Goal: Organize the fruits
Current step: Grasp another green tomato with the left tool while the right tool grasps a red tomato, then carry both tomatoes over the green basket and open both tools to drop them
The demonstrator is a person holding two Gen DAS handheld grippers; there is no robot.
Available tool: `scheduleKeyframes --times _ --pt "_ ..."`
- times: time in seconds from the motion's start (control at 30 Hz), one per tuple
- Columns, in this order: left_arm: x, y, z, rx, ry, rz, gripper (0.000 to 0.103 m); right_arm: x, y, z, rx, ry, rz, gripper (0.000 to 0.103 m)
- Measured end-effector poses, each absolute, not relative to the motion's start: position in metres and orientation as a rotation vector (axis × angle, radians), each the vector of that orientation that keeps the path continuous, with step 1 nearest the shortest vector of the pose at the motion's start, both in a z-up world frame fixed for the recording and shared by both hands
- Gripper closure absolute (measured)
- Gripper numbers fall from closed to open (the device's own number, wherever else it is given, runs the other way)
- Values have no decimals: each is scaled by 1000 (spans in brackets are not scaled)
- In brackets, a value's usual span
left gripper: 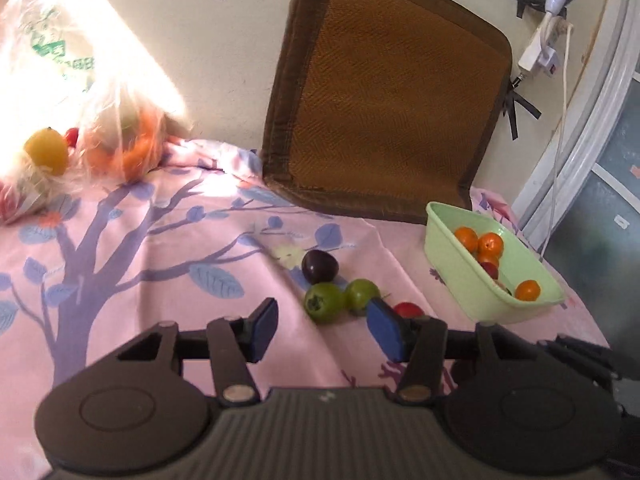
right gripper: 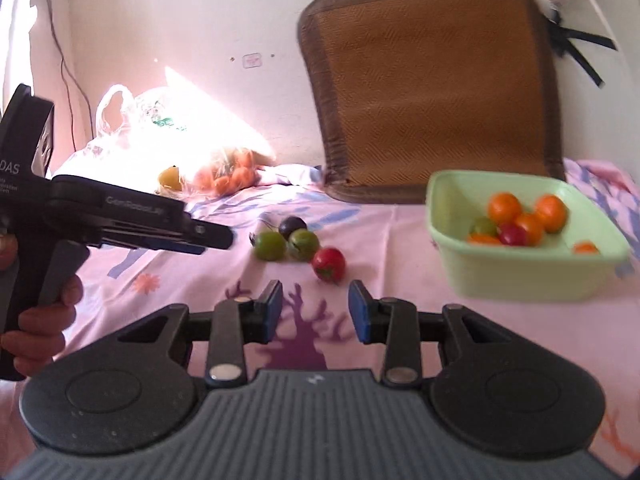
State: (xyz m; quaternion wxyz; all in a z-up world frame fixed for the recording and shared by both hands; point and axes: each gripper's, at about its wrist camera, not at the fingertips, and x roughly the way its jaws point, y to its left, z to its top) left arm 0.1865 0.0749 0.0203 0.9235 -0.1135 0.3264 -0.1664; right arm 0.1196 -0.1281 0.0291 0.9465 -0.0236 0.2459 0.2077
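Observation:
Two green fruits [left gripper: 324, 303] [left gripper: 362, 294], a dark purple fruit [left gripper: 319, 266] and a red fruit [left gripper: 408, 309] lie together on the pink cloth. My left gripper [left gripper: 326, 330] is open and empty, just short of the green fruits. A light green basin [left gripper: 448, 240] at the right holds several orange fruits and a red one. In the right wrist view the same group shows: green fruits [right gripper: 271, 245] [right gripper: 303, 244], purple fruit [right gripper: 292, 225], red fruit [right gripper: 329, 264]. My right gripper [right gripper: 314, 312] is open and empty, just before the red fruit. The basin [right gripper: 516, 276] is to its right.
A plastic bag [left gripper: 80, 92] with orange and yellow fruit sits at the back left in bright sun. A brown woven cushion [left gripper: 384, 96] leans on the wall behind. The left gripper's body and the hand holding it [right gripper: 120, 220] show at the left of the right wrist view.

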Motion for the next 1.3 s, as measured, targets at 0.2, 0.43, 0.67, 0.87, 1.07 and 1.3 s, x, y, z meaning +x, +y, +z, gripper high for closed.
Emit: scheduleKeyframes --times 0.2,0.43,0.67,0.87,1.07,1.3 --pt "211 69 15 -234 670 -401 52 171 -110 27 -176 572 484 63" --pt "215 55 -2 -133 702 -428 60 182 -113 13 -125 640 485 60" --pt "180 65 10 -178 679 -431 75 148 -135 17 3 617 423 74" --pt "102 25 16 -161 658 -540 75 68 -170 20 74 541 314 74" --pt "48 -33 5 -91 647 -611 75 1 -202 9 80 536 188 74" --pt "21 -68 -6 8 652 -568 74 -32 -220 1 82 521 126 74"
